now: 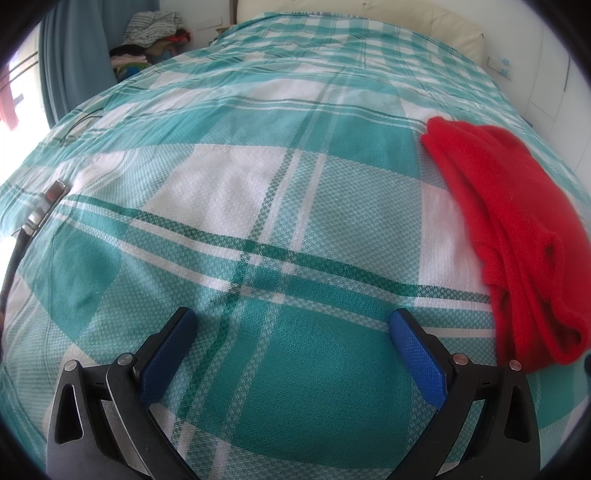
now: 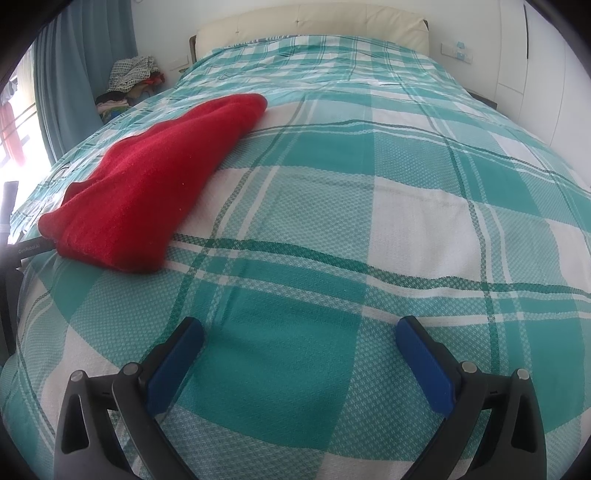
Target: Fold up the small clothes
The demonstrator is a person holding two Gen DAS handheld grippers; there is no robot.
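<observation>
A red knitted garment (image 1: 509,229) lies folded on the teal and white checked bedspread (image 1: 258,206). In the left wrist view it is at the right edge, just right of my left gripper (image 1: 293,321), which is open and empty above the bedspread. In the right wrist view the red garment (image 2: 147,177) lies at the far left, well away from my right gripper (image 2: 299,328), which is open and empty over bare bedspread (image 2: 369,206).
A heap of other clothes (image 1: 151,37) sits beyond the bed's far left corner, by a teal curtain (image 1: 74,55). A cream headboard (image 2: 314,22) closes the far end. White wardrobe doors (image 2: 546,55) stand on the right. A metal object (image 1: 48,206) lies at the bed's left edge.
</observation>
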